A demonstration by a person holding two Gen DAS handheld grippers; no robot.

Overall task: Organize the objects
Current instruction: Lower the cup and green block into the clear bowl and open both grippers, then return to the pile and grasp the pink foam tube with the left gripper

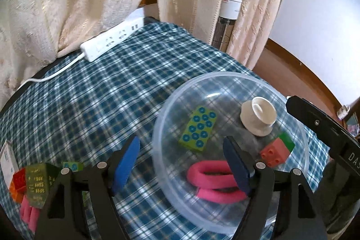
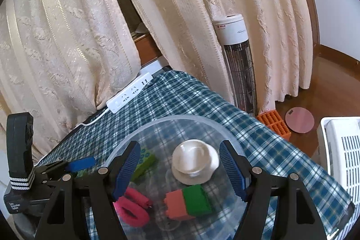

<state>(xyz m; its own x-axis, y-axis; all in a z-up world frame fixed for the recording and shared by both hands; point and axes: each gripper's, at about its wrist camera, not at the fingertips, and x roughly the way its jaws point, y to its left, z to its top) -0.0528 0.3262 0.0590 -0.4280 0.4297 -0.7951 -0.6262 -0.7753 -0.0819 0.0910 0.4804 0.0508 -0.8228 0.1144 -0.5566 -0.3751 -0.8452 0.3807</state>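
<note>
Cream curtains (image 2: 67, 37) are hanging behind a table draped in a blue plaid cloth (image 1: 101, 93), and a tall tower heater (image 2: 238, 64) is standing by the table's far corner. A clear plastic bowl (image 1: 299, 163) is sitting on the cloth near the right edge of the table, and a white power strip (image 1: 112, 39) is lying along the far edge by the curtains.

Inside the bowl, a pink loop (image 1: 211, 181) is lying nearest, a green studded block (image 1: 199, 128) is resting flat on the left side, a pink-and-green block (image 2: 187, 202) is sitting to the right, and a small white cup (image 2: 194, 161) is lying toward the far side.

The left gripper (image 1: 182, 168) is hovering over the bowl's near left rim, jaws standing wide with nothing between them. The right gripper (image 2: 180, 170) is hanging over the bowl, jaws equally wide and gripping nothing.

Off to the left on the cloth, a small cluster of blocks (image 1: 33, 183) is lying in a heap.
</note>
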